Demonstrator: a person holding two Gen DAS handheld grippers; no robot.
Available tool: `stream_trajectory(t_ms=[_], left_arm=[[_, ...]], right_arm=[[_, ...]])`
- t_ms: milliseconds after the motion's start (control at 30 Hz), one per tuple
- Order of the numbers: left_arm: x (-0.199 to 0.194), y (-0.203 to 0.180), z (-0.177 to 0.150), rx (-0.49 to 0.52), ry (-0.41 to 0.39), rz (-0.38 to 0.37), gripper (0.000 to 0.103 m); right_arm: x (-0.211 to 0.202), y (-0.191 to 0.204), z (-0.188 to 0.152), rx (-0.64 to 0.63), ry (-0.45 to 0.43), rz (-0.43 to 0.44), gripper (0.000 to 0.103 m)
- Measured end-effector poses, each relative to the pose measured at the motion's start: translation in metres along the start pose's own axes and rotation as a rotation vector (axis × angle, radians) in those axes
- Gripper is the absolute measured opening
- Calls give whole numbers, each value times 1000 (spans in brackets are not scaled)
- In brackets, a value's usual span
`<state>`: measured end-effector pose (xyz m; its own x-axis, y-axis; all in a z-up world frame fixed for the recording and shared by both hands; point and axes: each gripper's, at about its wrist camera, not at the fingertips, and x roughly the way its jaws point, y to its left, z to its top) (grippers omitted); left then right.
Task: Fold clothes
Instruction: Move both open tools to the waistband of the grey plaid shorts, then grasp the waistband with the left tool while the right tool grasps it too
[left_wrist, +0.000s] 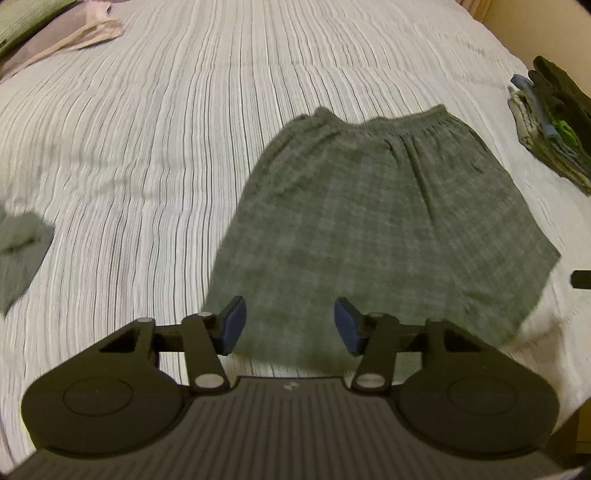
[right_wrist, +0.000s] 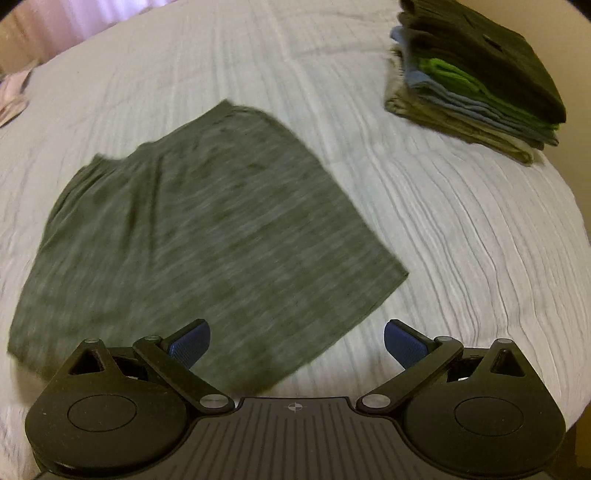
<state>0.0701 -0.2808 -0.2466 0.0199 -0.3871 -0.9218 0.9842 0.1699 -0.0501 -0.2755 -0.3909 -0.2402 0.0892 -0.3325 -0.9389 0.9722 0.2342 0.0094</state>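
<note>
Two grippers over the bed, both pointing steeply down at one pair of grey-green plaid shorts (left_wrist: 384, 221) lying flat on the white ribbed bedspread (left_wrist: 147, 129). Waistband at the far end in the left wrist view, hem twd the camera. Left gripper (left_wrist: 290, 325) hangs above the near hem edge, jaws apart w/ nothing pinched; blue pads (left_wrist: 236, 323) show on either side of the cloth below, not pressing it. Right gripper (right_wrist: 295, 343) spread wide, also empty, over the shorts' near right corner; one pad sits over fabric, the other over bare bedspread. Stack of folded clothes (right_wrist: 476, 85), dark on top w/ green and blue layers under, sits well apart to the far right. A loose grey garment (left_wrist: 22, 251) lies at the left edge. Both views motion-blurred.
</note>
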Motion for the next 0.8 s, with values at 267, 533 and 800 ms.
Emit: stream_trajectory(t_ms=[267,533,800], left_arm=[[54,17,45,43,-129,-50,32],[116,8,116,153,-245,-54,32],[187,-4,175,193,-215,-132,34]], right_arm=[[55,-34,42,-9,-74,27,103],[116,-68,93,-40,-143,51,103],[149,-99,123,-26,-154,66,103]])
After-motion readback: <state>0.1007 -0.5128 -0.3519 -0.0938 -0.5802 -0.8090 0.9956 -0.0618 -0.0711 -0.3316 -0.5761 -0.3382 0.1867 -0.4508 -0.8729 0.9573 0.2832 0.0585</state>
